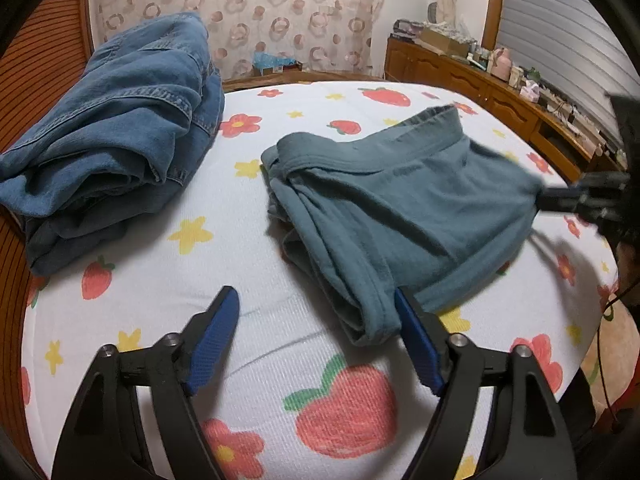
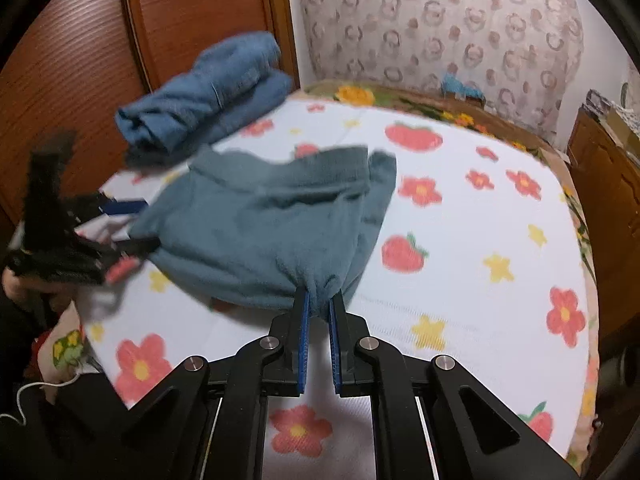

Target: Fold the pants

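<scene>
Teal-grey pants lie folded in a thick bundle on the strawberry-print bed sheet. My left gripper is open, its right fingertip touching the bundle's near corner, nothing between the pads. My right gripper is shut on the pants, pinching a bunch of fabric at their near edge; part of the cloth looks lifted and blurred. It shows at the right of the left wrist view, at the pants' right edge. The left gripper appears at the pants' left side in the right wrist view.
A folded pile of blue jeans lies at the bed's far left, also in the right wrist view. A wooden headboard stands behind it. A low wooden cabinet with clutter runs along the right.
</scene>
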`<state>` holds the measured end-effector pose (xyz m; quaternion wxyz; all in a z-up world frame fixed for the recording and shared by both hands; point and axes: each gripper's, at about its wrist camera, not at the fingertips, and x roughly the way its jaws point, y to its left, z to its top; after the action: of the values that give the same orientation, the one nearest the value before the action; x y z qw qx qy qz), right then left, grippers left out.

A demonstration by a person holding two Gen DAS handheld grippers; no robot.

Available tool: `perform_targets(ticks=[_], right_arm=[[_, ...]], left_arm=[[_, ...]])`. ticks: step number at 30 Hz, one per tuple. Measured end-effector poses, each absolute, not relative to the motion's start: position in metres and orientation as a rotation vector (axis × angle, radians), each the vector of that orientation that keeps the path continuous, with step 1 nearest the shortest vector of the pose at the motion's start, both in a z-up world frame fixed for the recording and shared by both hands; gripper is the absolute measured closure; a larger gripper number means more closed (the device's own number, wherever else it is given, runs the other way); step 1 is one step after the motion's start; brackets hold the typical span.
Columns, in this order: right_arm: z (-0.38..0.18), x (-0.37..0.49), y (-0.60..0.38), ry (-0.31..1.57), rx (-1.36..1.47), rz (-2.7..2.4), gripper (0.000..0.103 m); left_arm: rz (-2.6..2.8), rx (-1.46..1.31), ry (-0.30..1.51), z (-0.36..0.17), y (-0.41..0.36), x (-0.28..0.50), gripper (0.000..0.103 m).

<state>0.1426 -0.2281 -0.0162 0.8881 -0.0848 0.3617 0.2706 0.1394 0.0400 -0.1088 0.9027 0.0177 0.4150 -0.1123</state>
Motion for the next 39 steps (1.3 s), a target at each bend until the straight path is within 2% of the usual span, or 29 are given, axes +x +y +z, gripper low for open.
perform_targets(ticks=[2, 3, 5, 6, 8, 10, 14, 23, 31, 34, 36, 39], right_arm=[[-0.021, 0.143, -0.225, 0.762, -0.175, 0.565, 0.094], [-0.02, 0.144, -0.225, 0.762, -0.172, 0.566, 0.094], [-0.019, 0.142, -0.225, 0.759, -0.163, 0.571, 0.094], [-0.018, 0.142, -0.226, 0.756, -0.159, 0.573, 0.094], [-0.015, 0.14, -0.228, 0.751, -0.152, 0.578, 0.094], [-0.012, 0.138, -0.232, 0.742, -0.145, 0.581, 0.094], [-0.008, 0.127, -0.239, 0.726, -0.117, 0.584, 0.094], [-0.027, 0.087, -0.239, 0.752, -0.09, 0.614, 0.094], [-0.024, 0.09, -0.245, 0.754, -0.055, 0.628, 0.094], [-0.021, 0.086, -0.245, 0.736, -0.055, 0.64, 0.094], [-0.02, 0.083, -0.247, 0.732, -0.058, 0.638, 0.094], [-0.017, 0.079, -0.251, 0.717, -0.052, 0.63, 0.094]], left_arm=[[-0.266, 0.01, 0.85, -0.107, 0.04, 0.137, 0.05], [-0.277, 0.004, 0.848, -0.106, 0.038, 0.135, 0.053], [-0.298, 0.0, 0.85, -0.105, 0.034, 0.133, 0.07], [-0.312, -0.006, 0.852, -0.104, 0.032, 0.132, 0.075], [-0.326, -0.007, 0.843, -0.102, 0.03, 0.13, 0.09], [-0.324, -0.019, 0.817, -0.094, 0.03, 0.126, 0.093], [-0.323, -0.046, 0.775, -0.081, 0.038, 0.112, 0.093], [-0.302, -0.073, 0.832, -0.1, 0.047, 0.083, 0.094], [-0.309, -0.073, 0.832, -0.097, 0.043, 0.079, 0.093], [-0.299, -0.073, 0.832, -0.093, 0.045, 0.079, 0.088], [-0.286, -0.059, 0.828, -0.09, 0.045, 0.08, 0.079], [-0.232, -0.027, 0.81, -0.087, 0.048, 0.084, 0.059]])
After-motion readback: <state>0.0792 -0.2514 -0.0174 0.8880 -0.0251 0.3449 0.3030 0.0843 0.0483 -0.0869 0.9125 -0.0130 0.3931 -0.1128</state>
